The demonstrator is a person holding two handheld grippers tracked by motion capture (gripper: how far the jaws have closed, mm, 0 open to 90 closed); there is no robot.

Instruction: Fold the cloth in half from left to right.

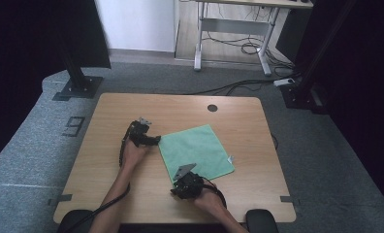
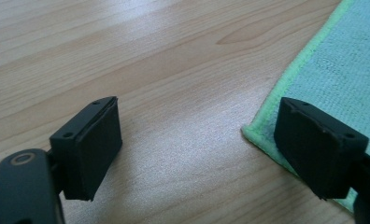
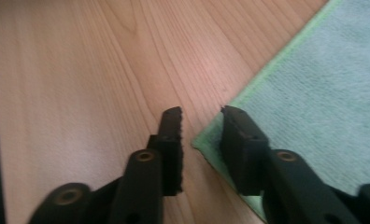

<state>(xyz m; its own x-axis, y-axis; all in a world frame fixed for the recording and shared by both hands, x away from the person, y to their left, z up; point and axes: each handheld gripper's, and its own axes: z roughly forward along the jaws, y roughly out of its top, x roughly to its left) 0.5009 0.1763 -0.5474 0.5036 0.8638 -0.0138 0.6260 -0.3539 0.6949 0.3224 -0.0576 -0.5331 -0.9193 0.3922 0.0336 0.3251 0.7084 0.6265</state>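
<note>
- Counter (image 1: 107,160): light wood top with rounded corners and a round dark grommet hole (image 1: 212,108) near its far edge. Grey carpet floor (image 1: 30,155) around it.
- Green cloth (image 1: 196,151): lies flat and spread on the counter, right of centre, turned so its corners point roughly toward the counter's edges. A small white tag sits at its right corner. Brighter green hem visible in both gripper views.
- Left forearm comes in from the bottom edge and angles up toward the cloth's left corner; a black cable trails back along it. Left gripper (image 1: 156,140) held low at the counter, pointing right, tips at that corner.
- Left gripper view: jaws wide apart. One jaw is over bare wood; the other sits over the cloth's hem, just beside the corner (image 2: 249,132). Whether it touches the fabric, cannot tell.
- Right hand (image 1: 207,196) enters from bottom right, wrist bent inward. Right gripper (image 1: 176,187) sits at the cloth's near corner, grey plate on top.
- Right gripper view: jaws slightly parted, a narrow gap between them. The cloth's corner tip (image 3: 198,141) lies in front of that gap; one jaw is over the cloth, the other over wood. Nothing gripped.
</note>
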